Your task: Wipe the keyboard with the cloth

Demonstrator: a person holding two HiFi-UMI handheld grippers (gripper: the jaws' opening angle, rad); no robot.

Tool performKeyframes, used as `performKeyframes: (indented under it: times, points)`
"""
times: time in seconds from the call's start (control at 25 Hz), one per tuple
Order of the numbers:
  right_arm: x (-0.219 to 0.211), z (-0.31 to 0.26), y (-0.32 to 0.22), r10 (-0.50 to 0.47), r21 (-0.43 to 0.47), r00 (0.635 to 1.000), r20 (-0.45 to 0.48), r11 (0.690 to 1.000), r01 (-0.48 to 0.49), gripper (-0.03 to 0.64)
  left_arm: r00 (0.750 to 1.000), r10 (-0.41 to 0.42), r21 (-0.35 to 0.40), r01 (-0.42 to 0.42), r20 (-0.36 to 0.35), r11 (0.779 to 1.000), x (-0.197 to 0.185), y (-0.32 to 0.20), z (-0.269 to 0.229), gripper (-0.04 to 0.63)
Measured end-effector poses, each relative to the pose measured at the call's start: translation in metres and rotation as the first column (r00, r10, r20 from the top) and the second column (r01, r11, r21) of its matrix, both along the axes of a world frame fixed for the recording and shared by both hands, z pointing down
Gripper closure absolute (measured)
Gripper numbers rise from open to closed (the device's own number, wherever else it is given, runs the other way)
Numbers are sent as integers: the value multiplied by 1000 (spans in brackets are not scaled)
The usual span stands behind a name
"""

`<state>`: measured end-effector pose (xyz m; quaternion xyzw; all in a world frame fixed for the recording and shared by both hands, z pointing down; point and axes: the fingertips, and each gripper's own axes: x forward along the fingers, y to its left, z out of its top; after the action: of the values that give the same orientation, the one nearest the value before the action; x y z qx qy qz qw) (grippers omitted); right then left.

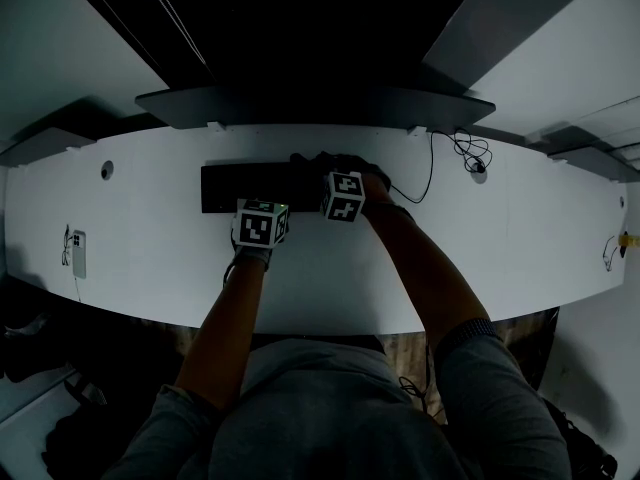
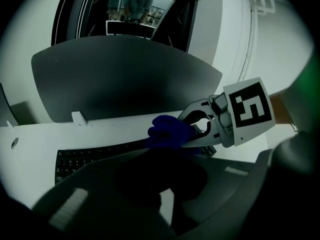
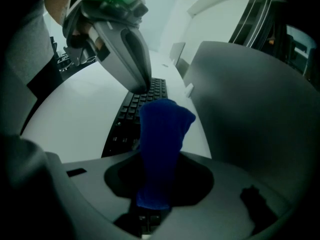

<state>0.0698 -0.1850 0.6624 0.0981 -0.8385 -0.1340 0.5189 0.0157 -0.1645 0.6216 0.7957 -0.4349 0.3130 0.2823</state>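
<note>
On the white counter [image 1: 330, 268]: one black keyboard [image 1: 245, 186], one blue cloth [image 3: 162, 134], two grippers.
The right gripper [image 2: 182, 136] is clamped on the cloth over the keyboard's right end. Both gripper views show the cloth, but the head view is too dark. The left gripper [image 3: 140, 84], jaws together and empty, is just beside it. One monitor [image 1: 310, 103] stands behind.

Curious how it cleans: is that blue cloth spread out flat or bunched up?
Bunched up: the cloth stands as a crumpled wad clamped in the right tongs, at the keyboard.
</note>
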Motion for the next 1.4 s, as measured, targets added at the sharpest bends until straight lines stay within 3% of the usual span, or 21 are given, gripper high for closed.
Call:
performKeyframes:
  times: [1.4]
  points:
    - [84, -2, 6, 84, -33, 996, 4, 996, -84, 480, 997, 81, 7, -81, -18, 997, 80, -4, 5, 586]
